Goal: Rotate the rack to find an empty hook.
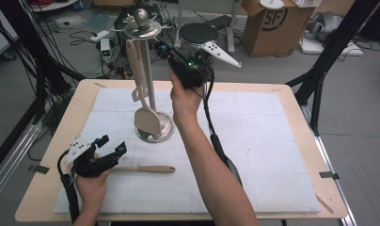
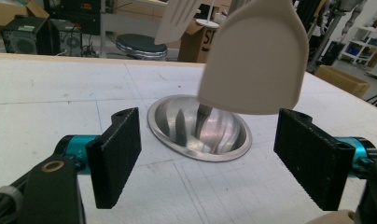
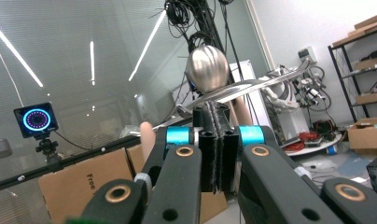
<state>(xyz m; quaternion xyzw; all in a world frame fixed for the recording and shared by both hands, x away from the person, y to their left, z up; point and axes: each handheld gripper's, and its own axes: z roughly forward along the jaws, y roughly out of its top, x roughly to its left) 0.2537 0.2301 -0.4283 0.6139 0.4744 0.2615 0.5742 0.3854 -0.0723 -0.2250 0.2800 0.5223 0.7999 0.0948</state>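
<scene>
Hanging on the steel utensil stand [image 1: 148,80] upper centre, two beige utensils [image 1: 142,80] look done; right gripper [image 1: 162,47] closed empty beside its top; left gripper [image 1: 112,145] open near the wooden-handled utensil [image 1: 146,168] lying on the surface [image 1: 254,141].

1. The left hand [image 1: 91,186] rests low at the near left, gripping the left gripper [image 1: 112,147] from behind, its forearm coming in at the bottom edge.
2. The left gripper lies roughly level, pointing away and to the right; its two black jaws stand wide apart with nothing between the pads [image 2: 116,154].
3. The right forearm reaches far forward and upward, wrist straight.
4. The right hand [image 1: 184,96] holds the right gripper [image 1: 163,47] raised, angled up and leftward.
5. Its jaws are pressed together, pads meeting.
</scene>
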